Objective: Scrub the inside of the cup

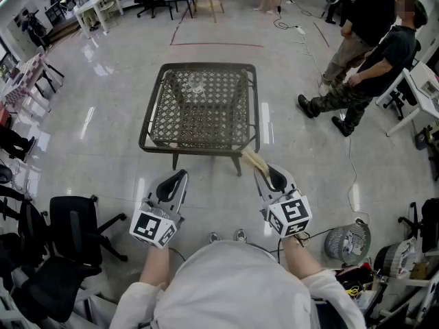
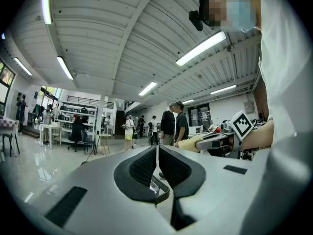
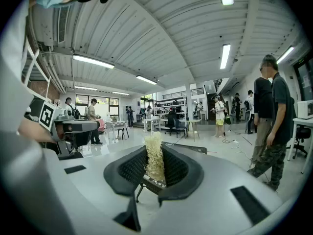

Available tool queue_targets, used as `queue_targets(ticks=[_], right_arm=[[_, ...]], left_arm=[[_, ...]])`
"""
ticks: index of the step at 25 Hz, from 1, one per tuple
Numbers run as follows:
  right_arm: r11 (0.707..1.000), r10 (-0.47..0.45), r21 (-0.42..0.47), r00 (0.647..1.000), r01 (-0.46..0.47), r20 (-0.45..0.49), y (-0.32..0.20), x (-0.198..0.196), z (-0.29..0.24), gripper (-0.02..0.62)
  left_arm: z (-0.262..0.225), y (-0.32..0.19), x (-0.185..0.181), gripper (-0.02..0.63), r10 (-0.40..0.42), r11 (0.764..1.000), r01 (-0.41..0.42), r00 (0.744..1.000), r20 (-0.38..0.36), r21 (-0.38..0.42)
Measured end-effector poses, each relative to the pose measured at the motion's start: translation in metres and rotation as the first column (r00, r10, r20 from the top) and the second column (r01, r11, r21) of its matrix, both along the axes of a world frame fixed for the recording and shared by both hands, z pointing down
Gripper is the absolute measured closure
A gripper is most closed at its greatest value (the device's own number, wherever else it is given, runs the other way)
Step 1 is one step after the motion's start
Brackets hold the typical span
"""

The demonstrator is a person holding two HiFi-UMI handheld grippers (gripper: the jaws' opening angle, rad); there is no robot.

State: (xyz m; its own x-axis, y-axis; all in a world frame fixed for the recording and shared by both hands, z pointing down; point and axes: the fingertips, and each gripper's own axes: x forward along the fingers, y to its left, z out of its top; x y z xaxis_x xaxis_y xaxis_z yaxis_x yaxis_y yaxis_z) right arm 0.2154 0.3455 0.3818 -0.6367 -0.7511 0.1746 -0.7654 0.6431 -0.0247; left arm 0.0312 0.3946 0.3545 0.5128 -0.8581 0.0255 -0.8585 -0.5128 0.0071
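Note:
A clear cup (image 1: 195, 84) stands on the far part of the dark lattice table (image 1: 154, 125), faint against the weave. Both grippers hover in front of the table's near edge, well short of the cup. My left gripper (image 1: 181, 175) (image 2: 156, 153) is shut, its pads together with nothing between them. My right gripper (image 1: 266, 171) (image 3: 155, 155) is shut on a pale yellow fibrous scrubber (image 1: 253, 160) (image 3: 155, 158) that sticks out past the jaws toward the table. The left gripper view also shows that scrubber (image 2: 194, 142) off to its right. Neither gripper view shows the cup.
Two people (image 1: 374, 53) stand on the floor beyond the table to the right. A black office chair (image 1: 72, 228) sits at my near left, and a floor fan (image 1: 346, 242) and cables at my near right. White desks and chairs (image 1: 103, 2) line the far left.

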Motion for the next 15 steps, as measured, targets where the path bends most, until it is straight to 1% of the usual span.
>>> queue_targets(ticks=[5, 10, 15], right_arm=[[1.0, 0.003, 0.002, 1.0, -0.003, -0.001, 0.001, -0.004, -0.002, 0.506], [1.0, 0.01, 0.005, 1.0, -0.01, 0.0, 0.005, -0.014, 0.002, 0.506], [1.0, -0.011, -0.011, 0.997, 0.012, 0.072, 0.009, -0.029, 0.001, 0.505]], left_arm=[[0.0, 0.0, -0.001, 0.563, 0.011, 1.0, -0.011, 1.0, 0.006, 0.004], [0.007, 0.001, -0.008, 0.563, 0.028, 1.0, -0.028, 1.0, -0.005, 0.002], [0.013, 0.002, -0.023, 0.563, 0.03, 1.0, -0.03, 0.999, -0.018, -0.005]])
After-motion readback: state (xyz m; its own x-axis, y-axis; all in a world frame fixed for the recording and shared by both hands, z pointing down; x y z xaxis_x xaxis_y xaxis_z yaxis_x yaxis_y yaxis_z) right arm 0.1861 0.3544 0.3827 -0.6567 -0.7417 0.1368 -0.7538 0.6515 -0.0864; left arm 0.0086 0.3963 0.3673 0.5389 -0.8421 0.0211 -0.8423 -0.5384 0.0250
